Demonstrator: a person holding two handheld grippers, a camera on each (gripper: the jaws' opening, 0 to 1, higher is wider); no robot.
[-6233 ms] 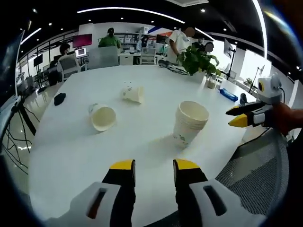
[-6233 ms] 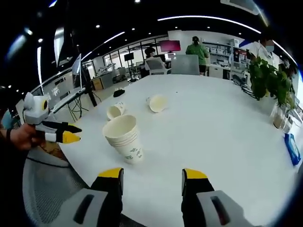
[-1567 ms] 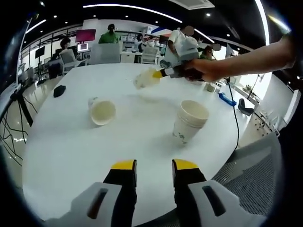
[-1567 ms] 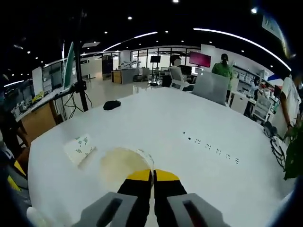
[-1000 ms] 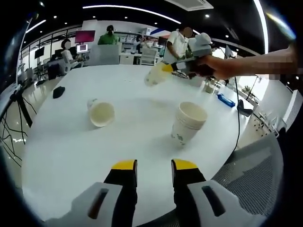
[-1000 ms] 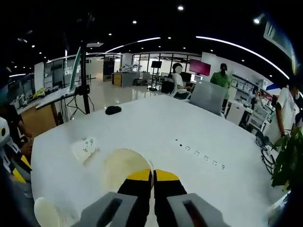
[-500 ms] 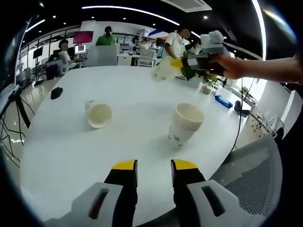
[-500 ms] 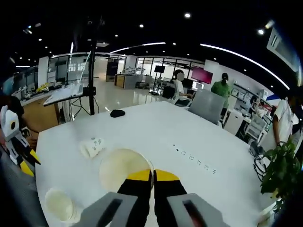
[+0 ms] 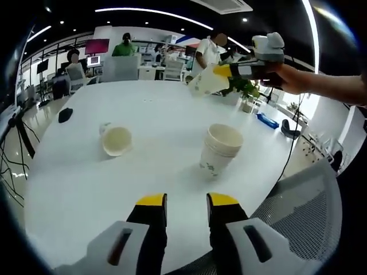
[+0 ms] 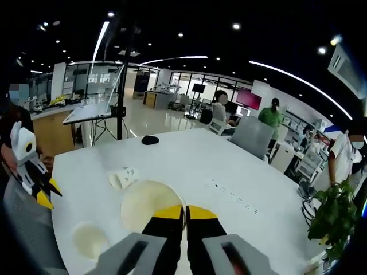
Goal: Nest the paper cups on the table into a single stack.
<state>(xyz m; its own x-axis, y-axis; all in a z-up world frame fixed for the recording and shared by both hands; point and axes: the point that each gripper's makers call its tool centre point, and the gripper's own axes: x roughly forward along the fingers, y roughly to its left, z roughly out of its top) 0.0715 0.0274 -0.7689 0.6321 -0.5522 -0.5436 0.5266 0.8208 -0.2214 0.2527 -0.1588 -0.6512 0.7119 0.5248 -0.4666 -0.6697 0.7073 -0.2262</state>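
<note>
A stack of paper cups (image 9: 219, 150) stands upright on the white table (image 9: 86, 183), right of centre; the same stack (image 10: 89, 239) shows from above in the right gripper view. One loose cup (image 9: 115, 139) lies on its side to the left, also seen as a small cup (image 10: 123, 177) farther off. My right gripper (image 9: 218, 71) is shut on the rim of a paper cup (image 9: 205, 82) held in the air above and beyond the stack; that cup (image 10: 147, 213) sits just left of my right gripper (image 10: 184, 213). My left gripper (image 9: 179, 200) is open over the near table edge.
A black object (image 9: 65, 114) lies at the table's far left. A potted plant (image 9: 245, 91) and a blue item (image 9: 268, 120) sit at the far right. A mesh chair (image 9: 292, 212) stands at the near right edge. People stand and sit beyond the table.
My right gripper has lifted the held cup higher and carried it right, toward the space above the stack. The left gripper has stayed still and open.
</note>
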